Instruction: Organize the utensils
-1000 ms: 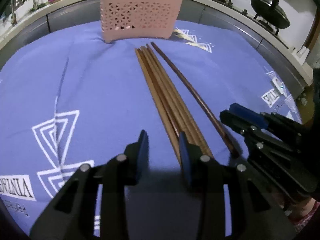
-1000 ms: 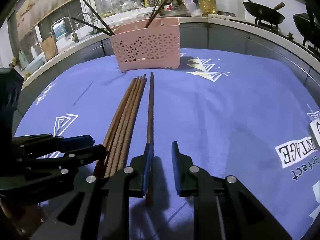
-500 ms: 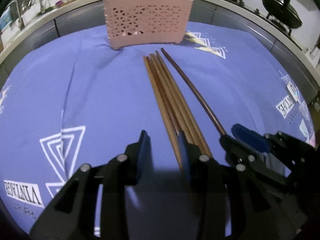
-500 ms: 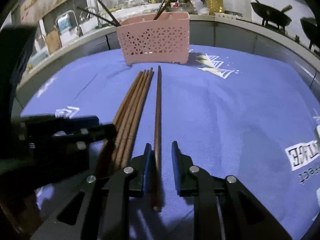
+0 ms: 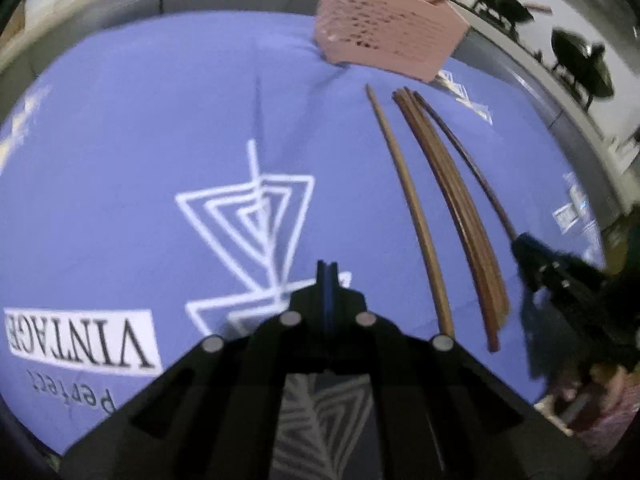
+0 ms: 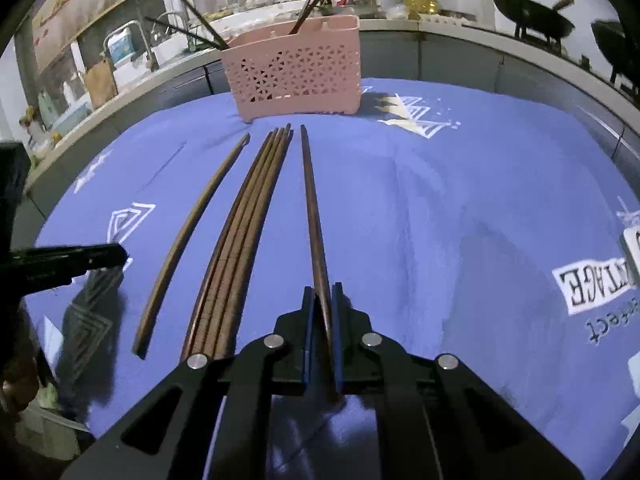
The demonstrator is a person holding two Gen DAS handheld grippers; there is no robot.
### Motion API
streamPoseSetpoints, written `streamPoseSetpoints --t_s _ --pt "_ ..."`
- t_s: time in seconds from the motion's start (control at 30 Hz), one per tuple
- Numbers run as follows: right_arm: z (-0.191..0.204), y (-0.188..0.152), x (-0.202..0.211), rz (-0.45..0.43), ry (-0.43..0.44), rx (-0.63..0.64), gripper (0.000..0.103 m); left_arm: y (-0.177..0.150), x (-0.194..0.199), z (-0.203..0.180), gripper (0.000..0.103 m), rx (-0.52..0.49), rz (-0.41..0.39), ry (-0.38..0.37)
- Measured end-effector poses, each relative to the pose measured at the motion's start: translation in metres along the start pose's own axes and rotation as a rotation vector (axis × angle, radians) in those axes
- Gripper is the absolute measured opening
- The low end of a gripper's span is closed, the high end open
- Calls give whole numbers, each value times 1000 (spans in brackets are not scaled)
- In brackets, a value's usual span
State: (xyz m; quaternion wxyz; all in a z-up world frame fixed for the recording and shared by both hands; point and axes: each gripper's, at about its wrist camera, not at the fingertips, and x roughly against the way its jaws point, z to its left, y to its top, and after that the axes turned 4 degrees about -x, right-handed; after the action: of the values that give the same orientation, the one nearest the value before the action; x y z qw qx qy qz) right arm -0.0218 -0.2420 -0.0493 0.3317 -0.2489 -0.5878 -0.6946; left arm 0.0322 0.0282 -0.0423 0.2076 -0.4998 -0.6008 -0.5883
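Right gripper jaws clamped on dark chopstick; left gripper jaws pressed together, empty. Pink basket near table's far edge.

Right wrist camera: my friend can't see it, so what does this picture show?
The right gripper is shut on a dark chopstick that points toward a pink basket on a blue tablecloth. To its left lie a bunch of brown chopsticks and one lone chopstick, with the left gripper at the edge.
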Motion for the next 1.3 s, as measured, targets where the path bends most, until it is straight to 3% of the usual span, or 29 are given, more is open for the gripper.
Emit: streamPoseSetpoints --t_s 0.13,0.2,0.27,0.3,0.4,0.43,0.47,0.5,0.57,0.7,0.73,0.77,0.87,1.0,1.07,1.17,1.3 --pt "-4 5 -1 5 26 -45 10 14 3 -6 6 13 -8 -57" --pt "-2 7 0 -3 46 -59 10 19 1 -24 19 -26 -16 -64" --pt "2 7 0 -15 50 -50 12 27 -5 -44 53 -71 -20 -63" --pt "4 8 0 -18 46 -41 14 30 -9 -56 55 -102 -27 -52" --pt "4 11 -4 -15 41 -41 33 36 -30 -81 55 -187 -11 9" --pt "4 13 -6 -15 38 -41 46 36 -37 -84 52 -198 5 22" --pt "5 14 -7 -21 34 -36 51 36 -42 -84 44 -200 18 31" --pt "5 15 -7 -28 30 -29 51 35 -42 -85 39 -211 -2 50" --pt "7 19 -9 -37 11 -7 51 33 -41 -84 11 -227 -8 77" --pt "8 30 -22 -14 -9 19 51 30 -36 -64 7 -189 -3 32" --pt "9 32 -25 -7 -19 33 48 27 -34 -61 7 -189 -4 37" --pt "10 33 -26 -6 -22 42 34 24 -33 -58 7 -190 -4 40" --pt "7 29 -26 5 -20 65 9 9 -21 -45 7 -195 3 51" --pt "-2 19 -16 35 -5 58 8 -8 -7 -29 7 -192 29 55" --pt "-6 16 -12 46 4 51 8 -7 -5 -23 13 -185 44 50" --pt "-6 27 -18 73 10 54 8 8 -10 -24 25 -195 39 80" --pt "3 58 -41 97 10 81 9 40 -31 -33 25 -218 31 80"
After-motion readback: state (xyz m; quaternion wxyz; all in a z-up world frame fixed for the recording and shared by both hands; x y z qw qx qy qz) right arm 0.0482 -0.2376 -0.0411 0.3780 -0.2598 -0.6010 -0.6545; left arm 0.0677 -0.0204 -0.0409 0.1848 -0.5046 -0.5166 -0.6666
